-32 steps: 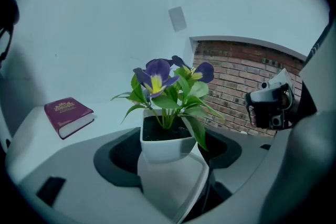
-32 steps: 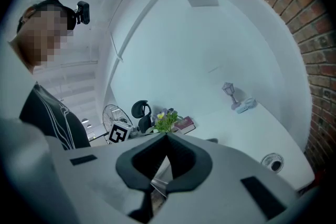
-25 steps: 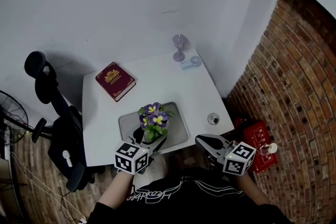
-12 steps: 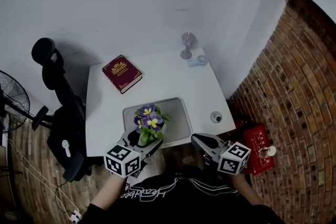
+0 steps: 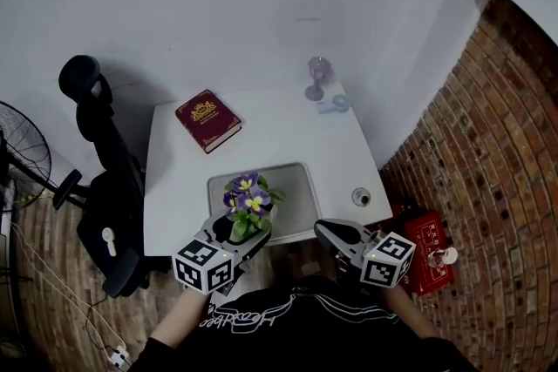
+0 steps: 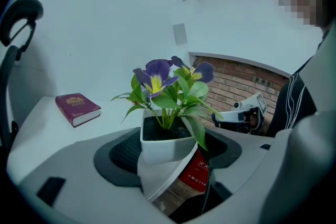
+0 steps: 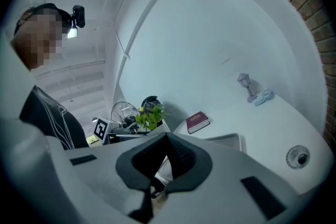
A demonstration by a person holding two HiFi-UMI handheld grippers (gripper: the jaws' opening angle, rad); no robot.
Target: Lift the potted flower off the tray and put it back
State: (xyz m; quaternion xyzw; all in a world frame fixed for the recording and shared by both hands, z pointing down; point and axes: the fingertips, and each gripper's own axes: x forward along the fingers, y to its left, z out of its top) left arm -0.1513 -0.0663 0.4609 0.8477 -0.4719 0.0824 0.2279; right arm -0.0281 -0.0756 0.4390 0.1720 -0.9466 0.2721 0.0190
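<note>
Hovering over the white table (image 5: 288, 135), above the grey tray's (image 5: 295, 187) near edge, the potted flower (image 5: 247, 209) is pinched at its pot by the left gripper (image 5: 237, 233). The right gripper (image 5: 331, 231) idles, jaws together, empty. The lift looks done; next, lower it level onto the tray.

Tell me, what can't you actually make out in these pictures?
- Potted flower: in the left gripper view the left tongs holding it cover its base, so its height above the tray can't be judged.
- Tray: head view, near edge hidden behind the flower and tongs.
- Book: cover lettering too small in every view.
- Small round object near the table right edge: head view, too small to identify.
</note>
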